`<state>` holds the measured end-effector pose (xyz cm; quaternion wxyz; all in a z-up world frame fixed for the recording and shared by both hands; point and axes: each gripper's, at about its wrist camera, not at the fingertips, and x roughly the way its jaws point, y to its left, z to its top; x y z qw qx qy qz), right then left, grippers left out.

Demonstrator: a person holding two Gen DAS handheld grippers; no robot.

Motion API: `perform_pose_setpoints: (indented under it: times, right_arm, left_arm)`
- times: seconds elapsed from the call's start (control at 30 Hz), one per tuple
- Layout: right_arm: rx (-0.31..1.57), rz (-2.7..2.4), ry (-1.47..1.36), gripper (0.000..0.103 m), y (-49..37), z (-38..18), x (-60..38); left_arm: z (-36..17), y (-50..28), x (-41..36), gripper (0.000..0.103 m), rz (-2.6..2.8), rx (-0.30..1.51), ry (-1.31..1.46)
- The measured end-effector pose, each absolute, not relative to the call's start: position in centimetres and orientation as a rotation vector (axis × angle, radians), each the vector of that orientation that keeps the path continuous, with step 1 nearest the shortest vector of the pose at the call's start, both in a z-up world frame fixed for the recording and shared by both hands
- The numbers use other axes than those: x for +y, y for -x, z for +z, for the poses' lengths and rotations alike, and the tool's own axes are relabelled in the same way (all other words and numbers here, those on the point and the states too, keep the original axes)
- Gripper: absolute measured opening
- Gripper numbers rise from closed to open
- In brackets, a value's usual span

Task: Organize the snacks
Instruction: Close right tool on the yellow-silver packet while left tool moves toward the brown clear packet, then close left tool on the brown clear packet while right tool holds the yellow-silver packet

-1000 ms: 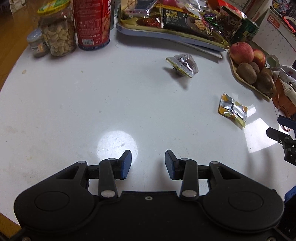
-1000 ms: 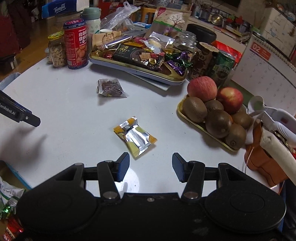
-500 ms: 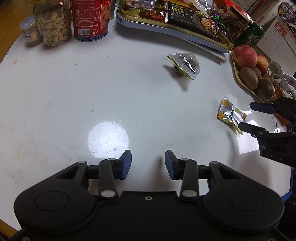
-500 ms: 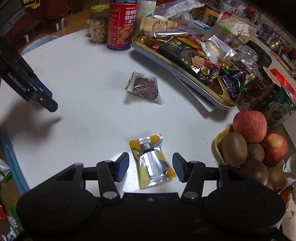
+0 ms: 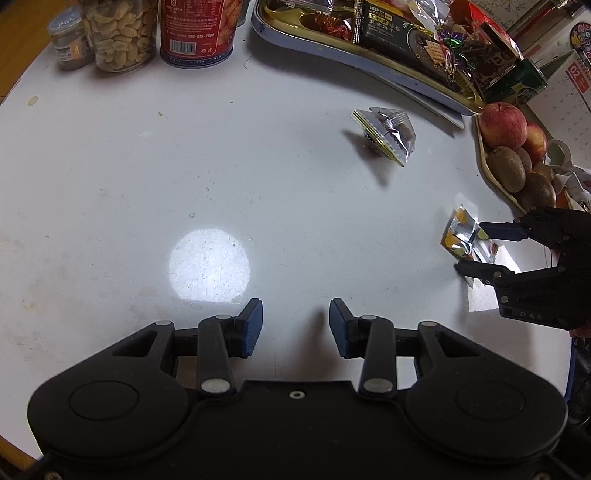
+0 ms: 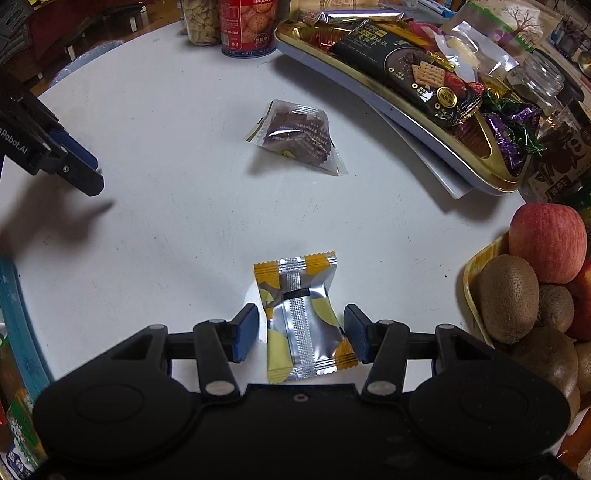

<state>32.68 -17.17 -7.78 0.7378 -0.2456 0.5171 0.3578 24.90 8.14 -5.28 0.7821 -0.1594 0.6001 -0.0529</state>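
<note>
A yellow and silver snack packet lies flat on the white table, between the two open fingers of my right gripper; neither finger presses it. The same packet and right gripper show at the right of the left wrist view. A clear packet of brown biscuits lies farther out, also visible in the left wrist view. A gold tray holds several snacks. My left gripper is open and empty over bare table.
A fruit tray with apples and kiwis stands at the right. A peanut jar, a red biscuit can and a small jar stand at the far left. Glass jars and bags sit behind the gold tray.
My right gripper has moved forward and down so the yellow packet now lies between its open fingers. My left gripper has drifted slightly forward and stayed open.
</note>
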Motion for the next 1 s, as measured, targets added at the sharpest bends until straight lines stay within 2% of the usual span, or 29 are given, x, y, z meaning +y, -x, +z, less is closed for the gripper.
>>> perform_pose_setpoints:
  times: [0.27,0.4,0.8,0.83,0.93,1.0]
  right_arm:
    - [1.189,0.765,0.435,0.054,-33.1,-8.1,-18.1]
    - [1.171,0.735,0.416,0.042,-32.4,-7.9,-18.4]
    - [1.152,0.512,0.197,0.037,-29.3,-7.4,-20.1]
    - [1.153,0.490,0.171,0.037,-29.0,-7.3,-20.5]
    - [1.133,0.396,0.080,0.037,-28.1,-6.5,-22.2]
    - [1.137,0.332,-0.014,0.037,-27.9,-6.3,-23.7]
  left_arm:
    - [-5.8,-25.0,8.1,0.049,-0.124,1.315,0.382]
    - [-5.7,-25.0,7.9,0.049,-0.122,1.317,0.373]
    - [-4.9,-26.3,7.8,0.049,-0.101,1.282,0.355]
    - [-5.0,-26.9,8.0,0.050,-0.086,1.274,0.372]
    - [-5.2,-28.9,8.3,0.062,-0.006,1.251,0.443]
    - [-5.1,-30.2,8.1,0.062,0.011,1.234,0.487]
